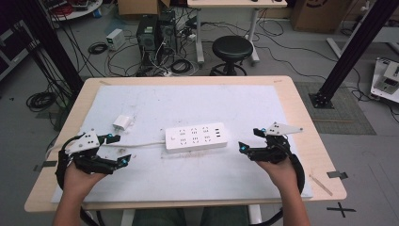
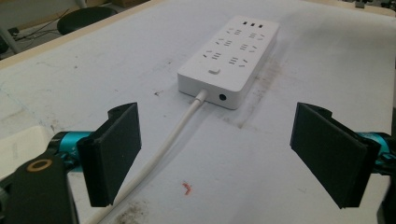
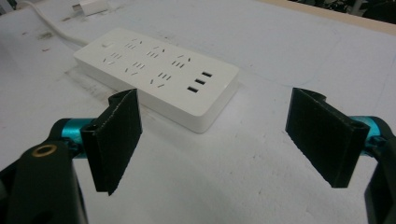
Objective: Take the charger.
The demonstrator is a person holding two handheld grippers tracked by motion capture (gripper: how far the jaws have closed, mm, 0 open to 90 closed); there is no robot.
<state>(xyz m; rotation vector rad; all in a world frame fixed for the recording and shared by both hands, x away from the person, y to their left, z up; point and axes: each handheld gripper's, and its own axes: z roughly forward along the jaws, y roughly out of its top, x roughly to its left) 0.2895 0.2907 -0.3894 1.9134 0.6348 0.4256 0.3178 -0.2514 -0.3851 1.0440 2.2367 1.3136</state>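
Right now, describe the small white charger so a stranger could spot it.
On the white mat, look left of the power strip. The charger lies beyond the strip's cord, a small white block with no sockets.

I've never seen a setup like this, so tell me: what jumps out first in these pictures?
A white power strip lies flat at the middle of the pale table, its cord running off to the left. On either side a person holds black tongs, the left tongs and the right tongs, both wide open and aimed inward at the strip. A small white adapter lies near the left tongs.
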